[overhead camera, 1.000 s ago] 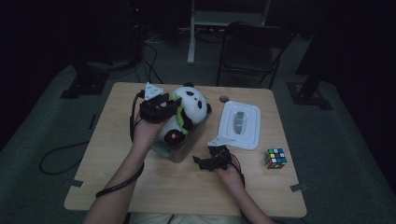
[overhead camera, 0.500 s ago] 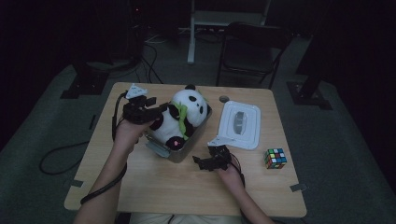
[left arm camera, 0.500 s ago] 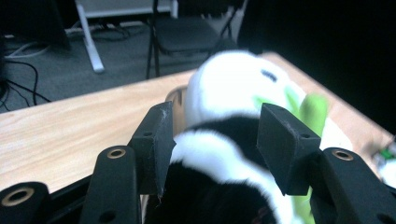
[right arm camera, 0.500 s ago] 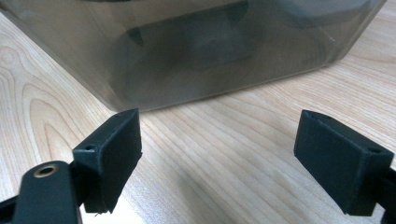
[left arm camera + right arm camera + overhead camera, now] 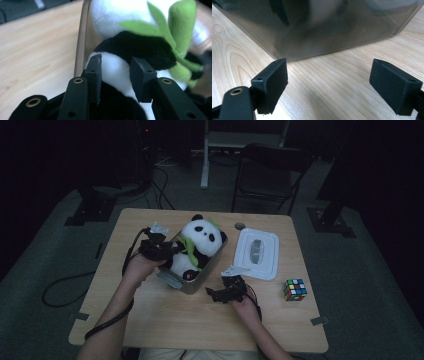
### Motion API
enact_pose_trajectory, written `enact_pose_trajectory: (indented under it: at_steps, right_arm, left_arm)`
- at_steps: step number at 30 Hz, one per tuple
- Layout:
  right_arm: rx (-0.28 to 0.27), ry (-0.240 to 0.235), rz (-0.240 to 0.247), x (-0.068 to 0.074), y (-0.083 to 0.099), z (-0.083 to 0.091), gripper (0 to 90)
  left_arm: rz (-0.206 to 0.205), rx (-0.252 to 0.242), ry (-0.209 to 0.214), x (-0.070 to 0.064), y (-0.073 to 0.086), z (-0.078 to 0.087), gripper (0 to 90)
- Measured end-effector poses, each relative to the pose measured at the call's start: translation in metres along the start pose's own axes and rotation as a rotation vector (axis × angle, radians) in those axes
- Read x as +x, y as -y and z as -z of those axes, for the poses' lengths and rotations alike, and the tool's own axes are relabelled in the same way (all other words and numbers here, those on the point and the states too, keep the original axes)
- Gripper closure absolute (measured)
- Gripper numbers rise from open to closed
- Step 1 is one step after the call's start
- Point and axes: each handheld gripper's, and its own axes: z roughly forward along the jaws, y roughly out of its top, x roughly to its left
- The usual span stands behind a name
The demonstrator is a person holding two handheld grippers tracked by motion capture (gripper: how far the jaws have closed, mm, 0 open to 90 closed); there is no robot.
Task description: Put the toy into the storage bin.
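Landmark: grey bin (image 5: 192, 282), mid-table (image 5: 150, 330).

Panda plush (image 5: 197, 247) sits in the bin, head above the rim, green felt leaves (image 5: 190, 247) across its chest.

Left gripper (image 5: 167, 251) is at the bin's left wall, reaching over the rim into the plush. In the left gripper view its jaws stand narrow, pinching the plush's white and black fur between the pads (image 5: 96, 75); the bin's edge runs up just left of them. The pinch looks firm, though the blur there makes full contact hard to confirm.

Right gripper (image 5: 220, 295) rests on the table just beside the bin's near right corner, apart from it. In the right gripper view the jaws are spread wide over bare wood, bin wall (image 5: 319, 27) just ahead, nothing between them.

White lid (image 5: 257, 254) lies flat right of the bin. Colour cube (image 5: 294, 289) sits farther right of the lid, well apart from the bin.
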Motion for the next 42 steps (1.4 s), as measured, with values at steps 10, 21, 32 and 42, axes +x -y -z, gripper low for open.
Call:
enact_pose_trajectory:
  at_steps: [10, 21, 32, 42]
  right_arm:
    - [-0.008, -0.001, -0.001, -0.001, -0.003, 0.002, 14.8]
    - [-0.023, 0.018, 0.011, -0.004, -0.01, 0.008, 14.8]
    - [-0.06, 0.039, 0.002, -0.009, -0.026, 0.017, 14.9]
    - [-0.058, 0.047, -0.007, -0.012, -0.024, 0.016, 14.9]
  left_arm:
    - [0.017, -0.048, -0.007, 0.001, 0.005, 0.007, 39.2]
    - [0.076, -0.138, -0.001, 0.026, 0.008, 0.023, 24.9]
    - [0.156, -0.135, -0.075, 0.053, 0.019, 0.002, 9.9]
    - [0.206, -0.152, -0.181, 0.083, 0.035, -0.005, 10.1]
